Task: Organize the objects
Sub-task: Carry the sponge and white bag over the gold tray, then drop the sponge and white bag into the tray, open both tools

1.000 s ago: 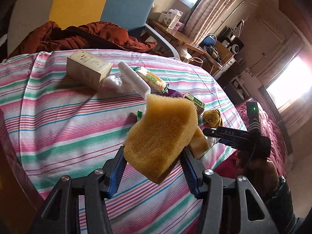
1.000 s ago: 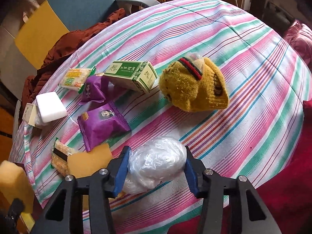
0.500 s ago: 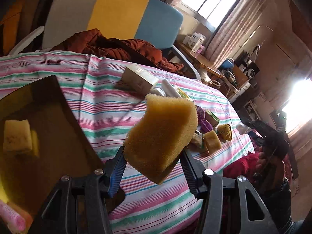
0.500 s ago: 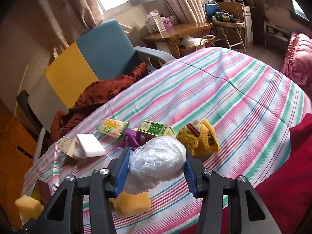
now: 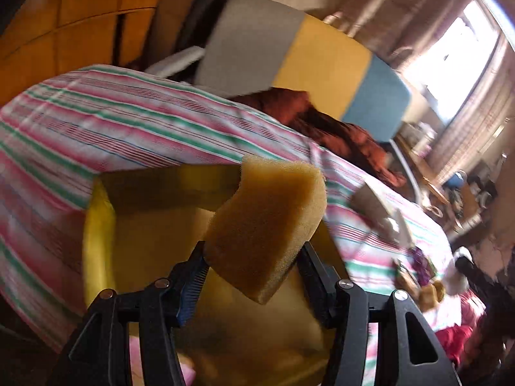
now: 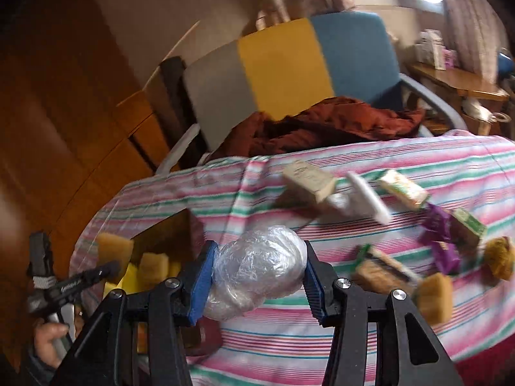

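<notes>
Three sponges (image 6: 114, 254) (one in left tongs (image 5: 254, 268)), one bin (image 5: 99, 225).

Daylight glares from a blown-out window (image 5: 463, 32) (upper right), both fisheye views motion-smeared, edges bent, corners dark.

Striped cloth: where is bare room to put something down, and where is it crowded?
Free: the striped cloth along the near edge, below the sponge, and the wide stretch between the yellow bin and the brown jacket. Crowded: the band from the beige box to the purple packets and knit hat.
</notes>
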`<act>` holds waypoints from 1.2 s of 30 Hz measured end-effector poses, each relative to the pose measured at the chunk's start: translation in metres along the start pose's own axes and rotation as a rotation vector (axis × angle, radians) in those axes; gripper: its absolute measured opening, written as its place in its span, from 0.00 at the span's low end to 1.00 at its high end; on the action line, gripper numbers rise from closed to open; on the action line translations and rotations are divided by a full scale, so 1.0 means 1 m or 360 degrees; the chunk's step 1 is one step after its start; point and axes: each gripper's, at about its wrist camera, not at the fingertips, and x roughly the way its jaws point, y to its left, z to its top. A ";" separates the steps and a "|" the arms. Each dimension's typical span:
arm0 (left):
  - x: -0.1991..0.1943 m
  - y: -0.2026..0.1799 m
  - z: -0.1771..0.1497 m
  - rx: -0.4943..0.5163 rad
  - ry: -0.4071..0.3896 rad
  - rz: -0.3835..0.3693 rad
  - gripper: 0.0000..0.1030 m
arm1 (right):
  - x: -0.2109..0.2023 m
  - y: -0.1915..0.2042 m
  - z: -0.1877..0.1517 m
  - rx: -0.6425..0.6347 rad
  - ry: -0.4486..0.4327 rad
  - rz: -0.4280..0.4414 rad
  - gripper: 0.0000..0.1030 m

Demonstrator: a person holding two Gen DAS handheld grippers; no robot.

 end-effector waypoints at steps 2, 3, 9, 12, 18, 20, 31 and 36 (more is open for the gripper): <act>0.001 0.019 0.010 -0.0029 -0.0025 0.0082 0.58 | 0.024 0.040 -0.008 -0.0122 0.0102 0.0105 0.49; 0.002 0.026 0.013 -0.0032 -0.0023 0.0105 0.60 | 0.032 0.054 -0.015 -0.0165 0.0144 0.0143 0.49; 0.005 0.059 0.023 -0.0130 -0.0064 0.0204 0.80 | 0.087 0.134 -0.058 -0.0375 0.0430 0.0333 0.55; 0.001 0.068 0.019 -0.0126 -0.0087 0.0195 0.80 | 0.106 0.151 -0.078 -0.0414 0.0559 0.0383 0.62; -0.016 0.075 0.002 -0.0224 -0.0143 0.0170 0.80 | 0.108 0.163 -0.098 -0.0499 0.0648 0.0474 0.68; -0.022 0.077 -0.006 -0.0252 -0.0157 0.0155 0.80 | 0.103 0.167 -0.102 -0.0533 0.0635 0.0506 0.72; -0.045 0.057 -0.035 -0.0159 -0.0194 0.0204 0.80 | 0.065 0.189 -0.117 -0.0784 0.0260 0.0343 0.94; -0.056 0.040 -0.044 -0.0072 -0.0267 0.0298 0.80 | 0.041 0.193 -0.117 -0.0875 -0.0083 0.0129 1.00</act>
